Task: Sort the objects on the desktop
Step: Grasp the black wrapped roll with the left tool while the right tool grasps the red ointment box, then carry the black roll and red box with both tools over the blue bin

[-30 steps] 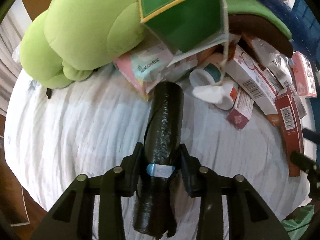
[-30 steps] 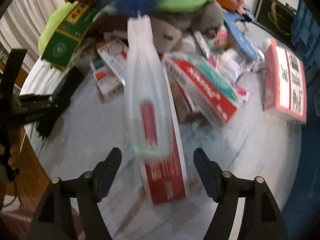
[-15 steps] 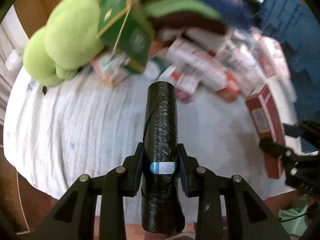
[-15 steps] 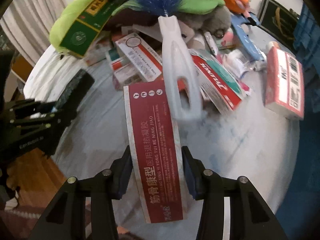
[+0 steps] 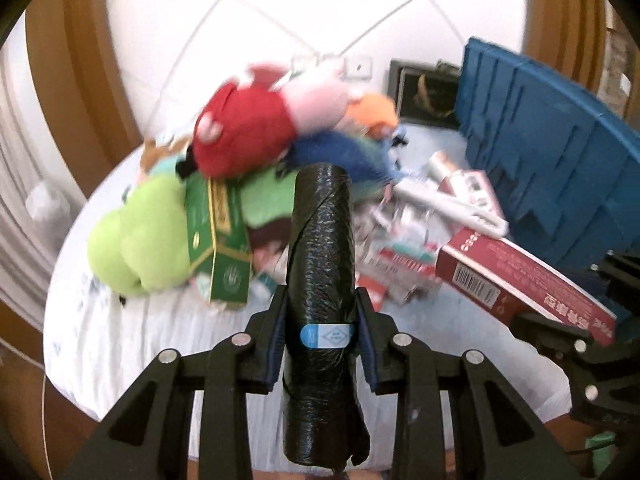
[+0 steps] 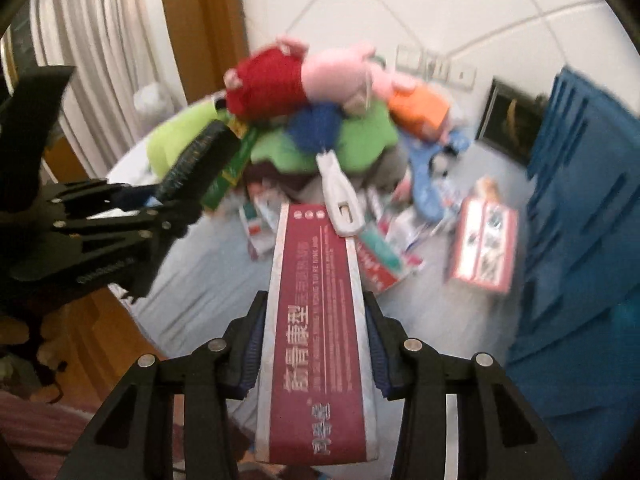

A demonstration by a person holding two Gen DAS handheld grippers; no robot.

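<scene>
Black plastic roll (image 5: 320,280) is staying clamped in the left gripper (image 5: 320,334), now lifted above the white table (image 5: 120,340). Meanwhile the right gripper (image 6: 316,344) is pinching the long red box (image 6: 316,340), raised since a second ago. Bare cloth is lying near the table's front edge; the toy pile (image 6: 316,120) and blue crate (image 6: 580,200) are crowding the far side.

A round table (image 5: 120,340) with a white, streaked top fills the middle. Behind it rises a white wall (image 5: 280,20) crossed by thin lines, with a row of switches (image 6: 436,66) on it. A dark framed picture (image 5: 430,96) leans at the table's far edge. Left of the table hangs a pale curtain (image 6: 100,60) beside a wooden frame (image 6: 212,20) — below lies a wooden floor (image 6: 100,340).
</scene>
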